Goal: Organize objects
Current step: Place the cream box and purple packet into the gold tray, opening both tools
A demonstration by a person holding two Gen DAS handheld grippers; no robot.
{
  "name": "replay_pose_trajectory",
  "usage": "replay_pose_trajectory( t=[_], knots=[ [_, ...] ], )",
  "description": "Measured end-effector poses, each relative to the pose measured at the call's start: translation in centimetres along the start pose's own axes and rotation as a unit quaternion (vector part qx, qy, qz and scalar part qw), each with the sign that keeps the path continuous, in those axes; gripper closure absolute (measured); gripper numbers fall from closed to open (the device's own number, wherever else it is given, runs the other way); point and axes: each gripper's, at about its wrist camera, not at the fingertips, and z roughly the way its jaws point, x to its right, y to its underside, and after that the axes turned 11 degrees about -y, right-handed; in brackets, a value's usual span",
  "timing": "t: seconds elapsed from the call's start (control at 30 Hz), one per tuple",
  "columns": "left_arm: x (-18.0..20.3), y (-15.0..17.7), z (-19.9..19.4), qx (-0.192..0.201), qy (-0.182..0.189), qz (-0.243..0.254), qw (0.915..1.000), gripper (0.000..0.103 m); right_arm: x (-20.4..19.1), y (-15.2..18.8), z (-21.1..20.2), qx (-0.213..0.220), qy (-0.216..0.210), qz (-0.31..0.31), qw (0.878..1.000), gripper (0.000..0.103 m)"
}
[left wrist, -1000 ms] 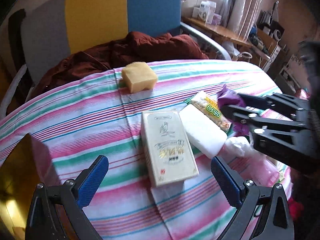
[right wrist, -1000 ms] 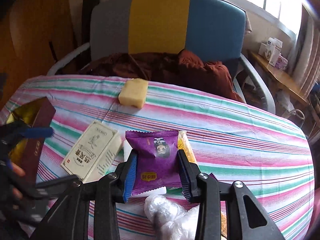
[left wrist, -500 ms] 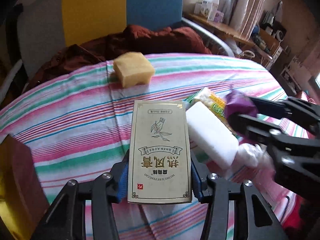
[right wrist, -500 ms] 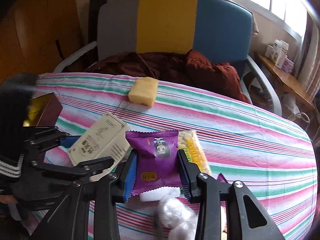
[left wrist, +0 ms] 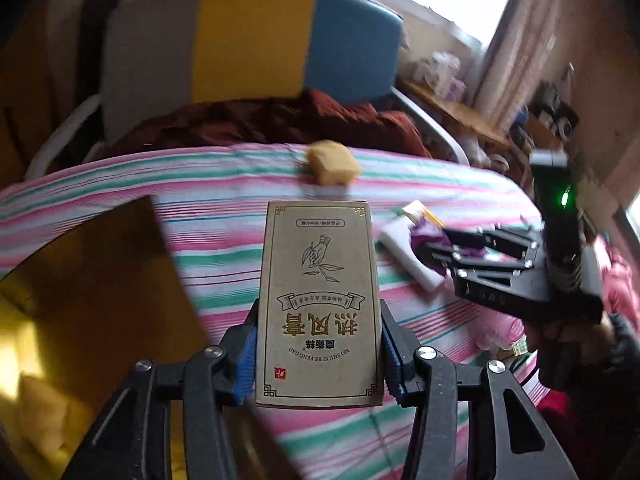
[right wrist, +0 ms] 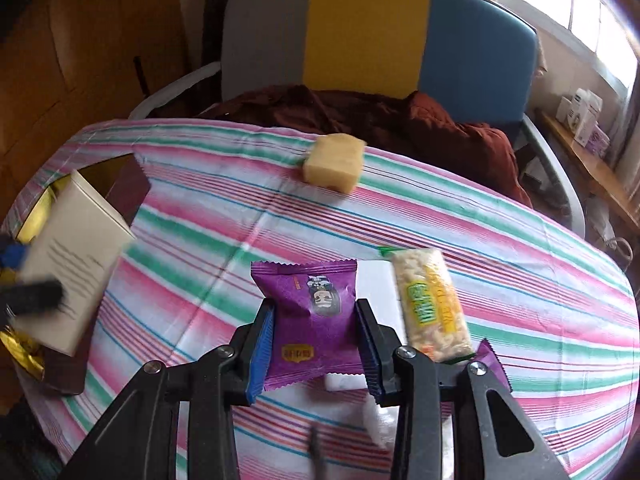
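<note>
My left gripper [left wrist: 318, 354] is shut on a cream carton with gold lettering [left wrist: 318, 304], held above the striped tablecloth [left wrist: 224, 184] beside an open dark box with a gold lining [left wrist: 92, 280]. The carton shows at the left of the right wrist view [right wrist: 76, 260]. My right gripper [right wrist: 314, 346] is shut on a purple snack packet [right wrist: 312, 308] and holds it above the table. My right gripper also shows in the left wrist view [left wrist: 436, 248].
A yellow sponge block [right wrist: 334, 162] lies near the table's far edge. A white block [right wrist: 378, 284] and a yellow-green puffed-rice bar [right wrist: 428, 304] lie under the right gripper. Crumpled clear plastic [right wrist: 380, 420] lies nearer. A chair with dark red cloth [right wrist: 360, 112] stands behind.
My left gripper closed on the carton, lifted it off the cloth and carried it left toward the gold-lined box. My right gripper kept hold of the purple packet.
</note>
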Motion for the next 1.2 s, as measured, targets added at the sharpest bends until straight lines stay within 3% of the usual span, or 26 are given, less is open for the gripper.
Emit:
replay_pose_trajectory(
  t=[0.2, 0.33, 0.57, 0.63, 0.7, 0.77, 0.83, 1.0, 1.2],
  knots=[
    [-7.8, 0.9, -4.2, 0.037, -0.050, -0.063, 0.9961, 0.052, -4.8, -1.5, -1.4, 0.018, -0.054, -0.009, 0.998, 0.065],
    [-12.8, 2.1, -5.1, 0.042, -0.094, -0.098, 0.9899, 0.052, -10.0, -2.8, -1.2, 0.022, -0.085, -0.035, 0.996, 0.065],
    [-20.2, 3.7, -4.4, 0.031, -0.175, -0.145, 0.9734, 0.051, -19.2, -4.9, 2.1, -0.002, -0.122, -0.057, 0.991, 0.064],
    [-22.2, 4.2, -4.6, 0.030, -0.184, -0.166, 0.9683, 0.050, -21.3, -5.8, 3.2, -0.003, -0.130, -0.050, 0.990, 0.060],
    [-23.3, 4.8, -5.1, 0.035, -0.186, -0.176, 0.9660, 0.037, -23.1, -6.6, 4.3, -0.004, -0.139, -0.041, 0.989, 0.055],
    [-23.8, 5.6, -5.8, 0.041, -0.186, -0.179, 0.9653, 0.032, -24.7, -7.1, 5.3, -0.009, -0.148, -0.038, 0.988, 0.047],
    [-24.0, 6.6, -6.8, 0.050, -0.184, -0.176, 0.9657, 0.025, -26.0, -7.3, 6.1, -0.015, -0.153, -0.036, 0.987, 0.032],
    [-24.4, 8.0, -8.7, 0.077, -0.192, -0.179, 0.9619, 0.002, -28.2, -6.4, 6.5, -0.025, -0.152, -0.045, 0.987, 0.030],
    [-23.7, 9.2, -10.9, 0.117, -0.203, -0.193, 0.9528, 0.000, -30.0, -4.2, 4.9, -0.011, -0.133, -0.058, 0.989, 0.030]
  ],
)
